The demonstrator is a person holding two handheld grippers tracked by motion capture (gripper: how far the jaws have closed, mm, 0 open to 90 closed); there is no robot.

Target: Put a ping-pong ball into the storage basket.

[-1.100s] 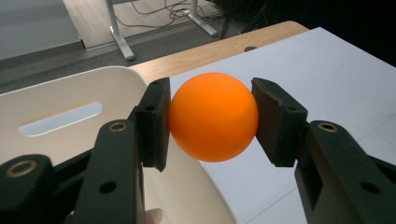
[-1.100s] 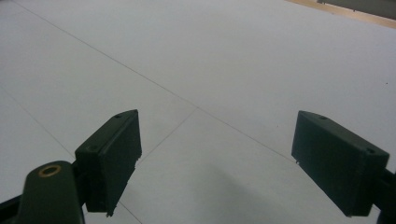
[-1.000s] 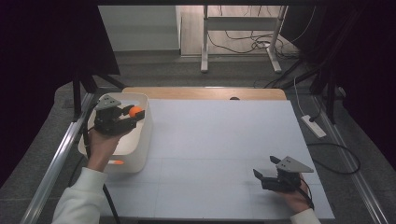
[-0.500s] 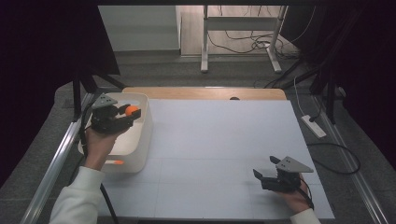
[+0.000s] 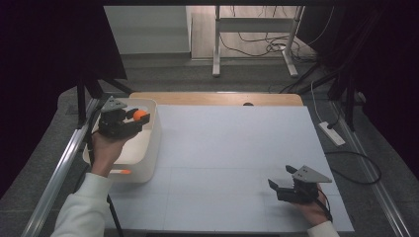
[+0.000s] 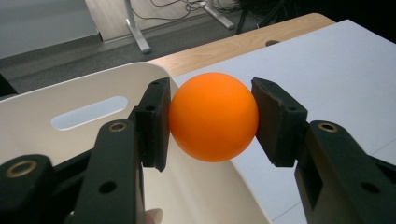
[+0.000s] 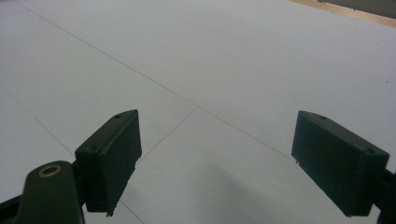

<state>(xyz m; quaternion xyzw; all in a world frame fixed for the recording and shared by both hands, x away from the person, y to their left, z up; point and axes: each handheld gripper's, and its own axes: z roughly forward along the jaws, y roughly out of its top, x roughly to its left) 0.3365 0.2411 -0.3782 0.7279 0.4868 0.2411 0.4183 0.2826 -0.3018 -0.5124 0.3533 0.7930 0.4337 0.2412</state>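
The left claw [image 6: 212,116] is clenching an orange ball [image 6: 213,116], its two black pads pressing on the ball's opposite sides, and it is holding the ball over the far end of the white tub [image 5: 148,148] that is sitting at the desk's left edge. Against the earlier frames little is changing: the left hand [image 5: 106,150] is keeping its place above the tub with the ball just as firmly pinched, and the right one is not shifting either. The right claw [image 5: 280,178] is resting near the desk's near right corner, released, its pads standing wide apart with bare pale desk [image 5: 232,148] between them. Inside the tub, close to its near wall, a small orange thing [image 5: 123,172] is lying (too small to make out). Beyond the desk's far edge a strip of wood [image 5: 217,98] is showing, and past it the floor with tangled cables [image 5: 262,44] and table legs [image 5: 216,42]. Nothing is crossing the open desk between the two hands.
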